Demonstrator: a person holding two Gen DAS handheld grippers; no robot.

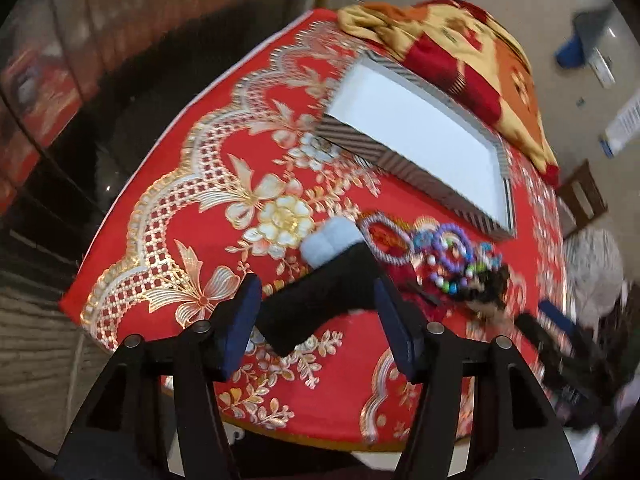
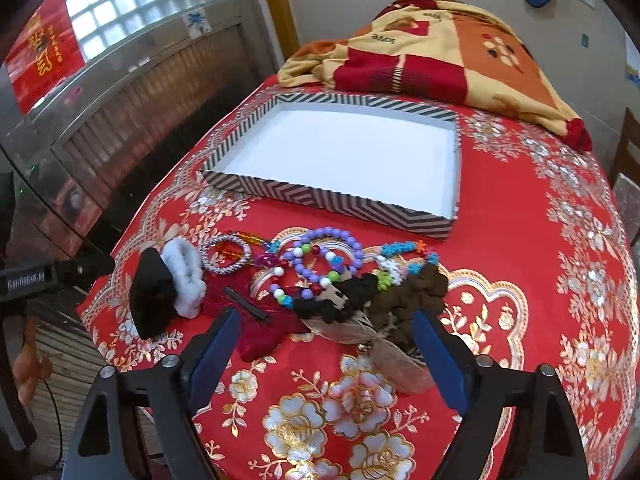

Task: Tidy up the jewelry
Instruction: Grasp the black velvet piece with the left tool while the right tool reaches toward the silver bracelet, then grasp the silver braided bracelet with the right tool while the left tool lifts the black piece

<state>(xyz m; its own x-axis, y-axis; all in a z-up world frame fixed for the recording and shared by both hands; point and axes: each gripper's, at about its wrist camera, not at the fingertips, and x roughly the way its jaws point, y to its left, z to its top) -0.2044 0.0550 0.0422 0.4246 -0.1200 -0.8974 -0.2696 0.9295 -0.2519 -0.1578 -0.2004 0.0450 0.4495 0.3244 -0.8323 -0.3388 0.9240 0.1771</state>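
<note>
A black fuzzy hair claw (image 1: 320, 304) lies on the red cloth beside a white fuzzy one (image 1: 334, 240). My left gripper (image 1: 318, 316) is open, with its blue pads either side of the black claw and a gap showing at the left pad. In the right wrist view the black claw (image 2: 154, 292) rests on the table by itself. A pile of bead bracelets (image 2: 328, 258), a woven bracelet (image 2: 226, 256), a black hairpin (image 2: 246, 300) and dark scrunchies (image 2: 416, 292) lies in front of the striped tray (image 2: 332, 196), whose white floor is bare. My right gripper (image 2: 326, 344) is open, low over the pile's near edge.
A folded red and yellow blanket (image 2: 440, 60) lies behind the tray. The round table's edge (image 2: 100, 320) drops off close to the left of the hair claws. A wooden chair (image 2: 630, 148) stands at the far right. The left gripper's black body (image 2: 36, 280) reaches in from the left.
</note>
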